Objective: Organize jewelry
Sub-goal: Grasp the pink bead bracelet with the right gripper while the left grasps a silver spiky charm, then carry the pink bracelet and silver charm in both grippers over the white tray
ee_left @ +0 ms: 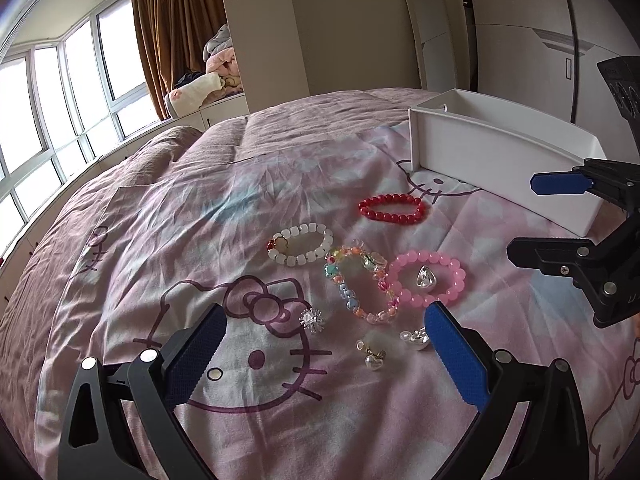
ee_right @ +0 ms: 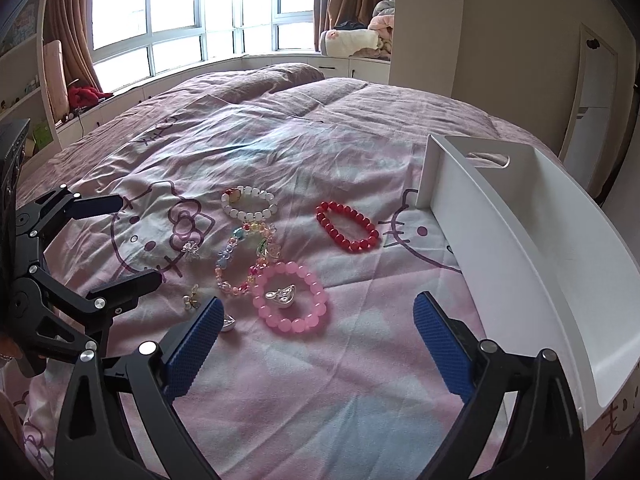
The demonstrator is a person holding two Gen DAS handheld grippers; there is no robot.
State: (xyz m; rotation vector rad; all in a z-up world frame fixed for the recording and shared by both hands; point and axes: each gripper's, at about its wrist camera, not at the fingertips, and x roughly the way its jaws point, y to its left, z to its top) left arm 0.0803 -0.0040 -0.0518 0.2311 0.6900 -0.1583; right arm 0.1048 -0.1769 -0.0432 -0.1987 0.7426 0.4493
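Observation:
Jewelry lies on a pink Hello Kitty bedspread [ee_left: 168, 216]. There is a red bead bracelet [ee_left: 392, 209] [ee_right: 347, 225], a white bead bracelet [ee_left: 300, 245] [ee_right: 249, 201], a multicolour bracelet [ee_left: 360, 284] [ee_right: 244, 258], and a pink bead bracelet [ee_left: 426, 278] [ee_right: 291, 297] with a silver charm [ee_left: 425, 277] [ee_right: 282, 295] inside it. Small silver and pearl pieces [ee_left: 371, 354] [ee_right: 191, 300] lie nearer. My left gripper [ee_left: 324, 320] [ee_right: 132, 240] is open and empty just before the small pieces. My right gripper [ee_right: 318, 308] [ee_left: 524, 216] is open and empty, right of the pink bracelet.
A white open tray [ee_left: 500, 152] [ee_right: 520, 216] stands on the bed at the right, beside the right gripper. A flower-shaped silver piece [ee_left: 311, 320] [ee_right: 191, 251] lies on the printed face. Windows, curtains and a wardrobe lie beyond the bed.

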